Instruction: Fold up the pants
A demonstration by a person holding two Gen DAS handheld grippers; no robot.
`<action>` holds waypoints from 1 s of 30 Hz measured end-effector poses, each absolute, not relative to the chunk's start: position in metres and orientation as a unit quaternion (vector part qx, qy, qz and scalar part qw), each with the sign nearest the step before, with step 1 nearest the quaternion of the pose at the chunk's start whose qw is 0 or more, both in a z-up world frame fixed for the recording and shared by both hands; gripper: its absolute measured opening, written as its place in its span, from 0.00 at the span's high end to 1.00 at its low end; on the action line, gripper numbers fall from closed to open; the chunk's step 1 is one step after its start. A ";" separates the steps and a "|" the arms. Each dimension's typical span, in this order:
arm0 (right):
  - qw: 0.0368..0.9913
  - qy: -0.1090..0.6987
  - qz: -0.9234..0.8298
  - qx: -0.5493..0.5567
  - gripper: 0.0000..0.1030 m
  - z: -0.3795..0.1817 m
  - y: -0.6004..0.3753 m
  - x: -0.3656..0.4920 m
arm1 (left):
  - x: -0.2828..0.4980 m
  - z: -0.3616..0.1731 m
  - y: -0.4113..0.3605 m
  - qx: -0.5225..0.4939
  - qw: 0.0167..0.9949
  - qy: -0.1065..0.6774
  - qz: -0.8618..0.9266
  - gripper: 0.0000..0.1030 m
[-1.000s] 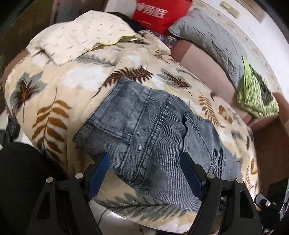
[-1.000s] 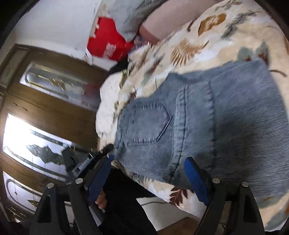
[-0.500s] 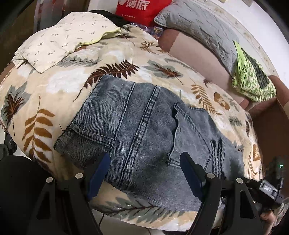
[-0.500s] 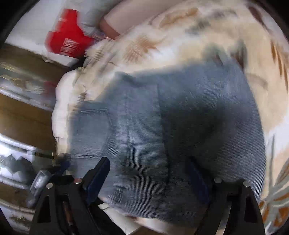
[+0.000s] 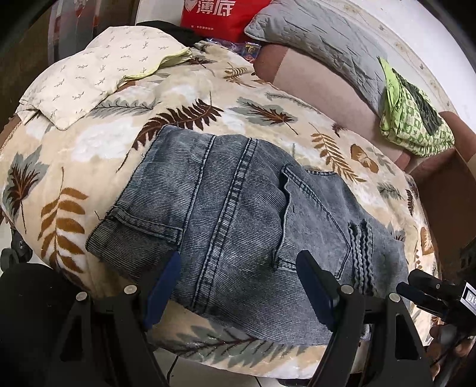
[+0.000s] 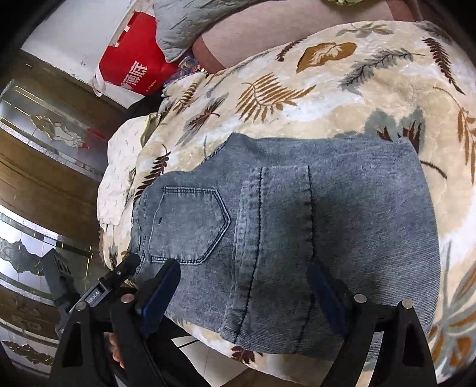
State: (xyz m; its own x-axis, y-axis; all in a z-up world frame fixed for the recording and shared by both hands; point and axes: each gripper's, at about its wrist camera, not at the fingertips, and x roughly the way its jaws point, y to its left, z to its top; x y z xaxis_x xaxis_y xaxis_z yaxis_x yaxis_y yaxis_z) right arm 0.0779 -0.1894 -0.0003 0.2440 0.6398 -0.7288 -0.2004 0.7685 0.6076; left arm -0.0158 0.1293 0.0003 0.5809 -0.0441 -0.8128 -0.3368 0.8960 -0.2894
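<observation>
Grey-blue denim pants (image 5: 238, 214) lie folded in a compact stack on a leaf-print blanket (image 5: 89, 154), near the bed's front edge. They also show in the right wrist view (image 6: 297, 232), back pocket to the left. My left gripper (image 5: 238, 285) is open and empty, hovering just in front of the pants' near edge. My right gripper (image 6: 244, 291) is open and empty, over the pants' near edge. The right gripper also shows at the lower right of the left wrist view (image 5: 428, 291).
A cream pillow (image 5: 89, 77) lies at the blanket's far left. A red bag (image 5: 223, 15), a grey quilted cushion (image 5: 321, 38) and a green patterned cloth (image 5: 410, 116) lie at the back. A wooden glass-panelled cabinet (image 6: 44, 184) stands left of the bed.
Both grippers have pulled back a little from the pants, staying open. The right wrist view went from blurred and close to steady, with more blanket showing. The pants have not moved.
</observation>
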 end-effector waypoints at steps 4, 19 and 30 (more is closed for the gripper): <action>0.762 0.548 0.277 0.206 0.13 0.000 -0.190 0.076 | -0.018 0.002 0.128 -0.214 0.863 0.449 0.083 0.22; 0.726 0.597 0.275 0.203 0.13 -0.034 -0.123 0.144 | -0.047 -0.011 0.170 -0.299 0.838 0.439 0.123 0.22; 0.774 0.562 0.283 0.067 0.27 0.018 -0.100 0.204 | -0.059 0.016 0.176 -0.293 0.873 0.363 0.144 0.22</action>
State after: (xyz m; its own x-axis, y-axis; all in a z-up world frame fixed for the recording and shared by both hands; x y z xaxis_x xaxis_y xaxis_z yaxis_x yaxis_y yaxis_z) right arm 0.2037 -0.1002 0.0177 0.2078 0.5136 -0.8325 -0.3620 0.8310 0.4223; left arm -0.0587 0.1758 0.0162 0.6953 0.0383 -0.7177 -0.4642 0.7863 -0.4077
